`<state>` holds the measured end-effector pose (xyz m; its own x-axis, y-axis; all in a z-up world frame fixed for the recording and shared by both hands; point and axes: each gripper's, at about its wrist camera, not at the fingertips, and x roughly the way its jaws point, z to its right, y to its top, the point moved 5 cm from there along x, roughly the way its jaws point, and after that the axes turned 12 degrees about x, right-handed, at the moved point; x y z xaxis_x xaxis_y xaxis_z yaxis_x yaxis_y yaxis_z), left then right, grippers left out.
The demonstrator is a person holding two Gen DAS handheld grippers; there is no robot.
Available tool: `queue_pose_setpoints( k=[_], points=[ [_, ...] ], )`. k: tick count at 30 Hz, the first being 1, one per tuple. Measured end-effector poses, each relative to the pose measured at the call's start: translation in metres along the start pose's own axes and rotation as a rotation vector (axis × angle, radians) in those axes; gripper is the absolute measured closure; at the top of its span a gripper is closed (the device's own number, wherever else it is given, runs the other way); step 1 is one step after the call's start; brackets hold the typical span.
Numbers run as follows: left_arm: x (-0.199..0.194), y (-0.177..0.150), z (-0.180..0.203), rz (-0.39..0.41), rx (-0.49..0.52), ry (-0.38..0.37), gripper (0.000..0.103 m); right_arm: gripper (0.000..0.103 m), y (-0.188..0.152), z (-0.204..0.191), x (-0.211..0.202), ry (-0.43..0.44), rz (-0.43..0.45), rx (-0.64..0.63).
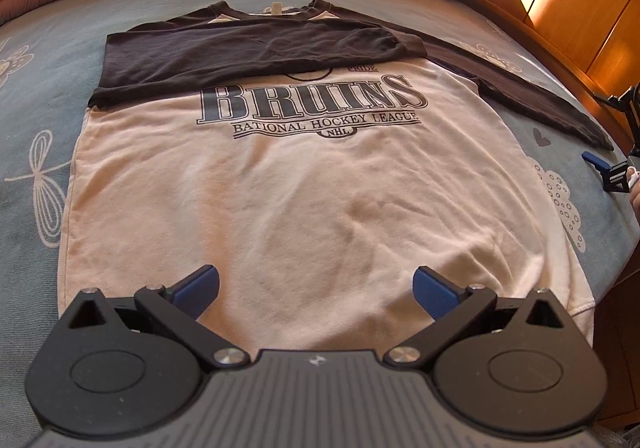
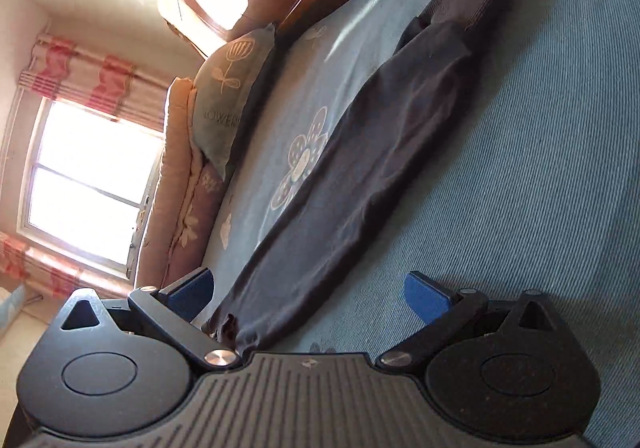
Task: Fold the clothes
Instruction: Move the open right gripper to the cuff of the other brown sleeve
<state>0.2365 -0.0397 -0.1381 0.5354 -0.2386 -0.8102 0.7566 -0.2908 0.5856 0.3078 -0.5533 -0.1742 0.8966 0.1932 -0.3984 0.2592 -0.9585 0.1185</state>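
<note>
Left wrist view: the Bruins raglan sweatshirt [image 1: 304,184] lies face up on the bed [image 1: 36,96]. One dark sleeve [image 1: 248,52] is folded across the chest; the other sleeve [image 2: 360,168] stretches out flat toward three o'clock, and the cream body is spread full length, so I judge the fold partway done. The left gripper [image 1: 316,290] hovers over the hem at six o'clock, jaws wide apart, empty. The right gripper [image 2: 308,296] is spread open over the outstretched sleeve's cuff. A blue floral bedspread covers the bed, with a pillow [image 2: 230,96] by the wooden headboard [image 1: 568,8] and a bright curtained window [image 2: 92,176].
</note>
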Motion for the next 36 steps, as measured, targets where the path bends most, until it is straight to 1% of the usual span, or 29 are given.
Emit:
queue_pose_setpoints(
  k=[4,11,16,23,27,31,36],
  points=[
    [0.001,0.009,0.008,0.011,0.023,-0.018,0.001,0.000,0.013,0.000,0.012,-0.018,0.040,0.000],
    [0.003,0.024,0.023,0.034,0.062,-0.050,0.001,0.000,0.036,-0.005,0.033,-0.054,0.063,-0.087],
    [0.008,0.024,0.033,0.029,0.072,-0.075,0.001,0.000,0.050,-0.004,0.036,-0.036,0.088,-0.143],
    [0.014,0.024,0.039,0.016,0.086,-0.083,0.001,0.000,0.062,-0.008,0.044,-0.009,0.105,-0.258],
    [0.016,0.024,0.042,0.007,0.094,-0.086,0.001,0.000,0.065,-0.010,0.048,-0.011,0.122,-0.288],
    [0.018,0.024,0.045,0.001,0.101,-0.087,0.001,0.000,0.059,-0.009,0.046,-0.013,0.142,-0.324],
    [0.019,0.023,0.047,-0.009,0.110,-0.086,0.001,0.000,0.059,-0.007,0.045,0.000,0.149,-0.344]
  ],
)
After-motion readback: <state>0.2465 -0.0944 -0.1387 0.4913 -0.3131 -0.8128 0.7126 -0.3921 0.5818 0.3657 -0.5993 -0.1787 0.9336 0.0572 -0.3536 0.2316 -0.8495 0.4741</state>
